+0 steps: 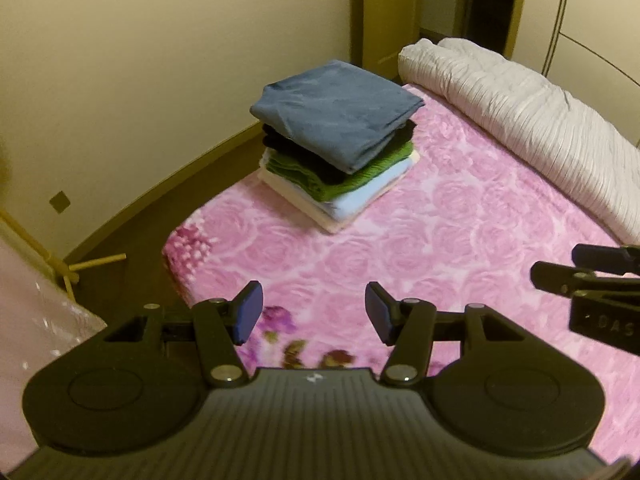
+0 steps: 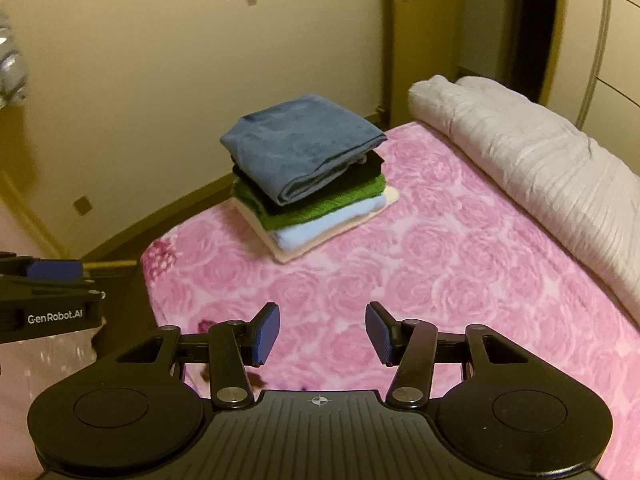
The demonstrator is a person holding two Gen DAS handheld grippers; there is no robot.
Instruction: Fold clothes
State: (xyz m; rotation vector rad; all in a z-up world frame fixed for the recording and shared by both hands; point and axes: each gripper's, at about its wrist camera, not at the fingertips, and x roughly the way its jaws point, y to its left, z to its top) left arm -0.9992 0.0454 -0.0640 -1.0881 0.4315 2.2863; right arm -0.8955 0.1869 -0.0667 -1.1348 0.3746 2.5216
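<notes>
A: Clothes first: where are they?

B: In one stack [image 1: 336, 144] near the far corner of the bed [image 1: 460, 240], on the pink rose blanket. A blue piece lies on top, then black, green, pale blue and cream at the bottom. The edges line up fairly well, so my guess is the stack is the finished pile, parked at the corner to keep the middle free for folding.

A: And the grippers?

B: Both hang over the near part of the blanket, tilted down, well apart from the stack. The left gripper [image 1: 314, 312] has its jaws spread with nothing between them, only blanket below. The right gripper [image 2: 322, 332] is the same: jaws apart, empty. Each shows at the edge of the other's view, so they sit side by side.

A: Anything unfolded in reach?

B: None that I can see. A rolled white quilt [image 1: 520, 120] runs along the right side of the bed, probably pushed aside for room.

A: Any writing?

B: "GenRobot.AI" in white on the side of the left gripper, read from the right wrist view. On the right gripper, from the left view, only "DAS" at the frame edge; the rest is cut off.
</notes>
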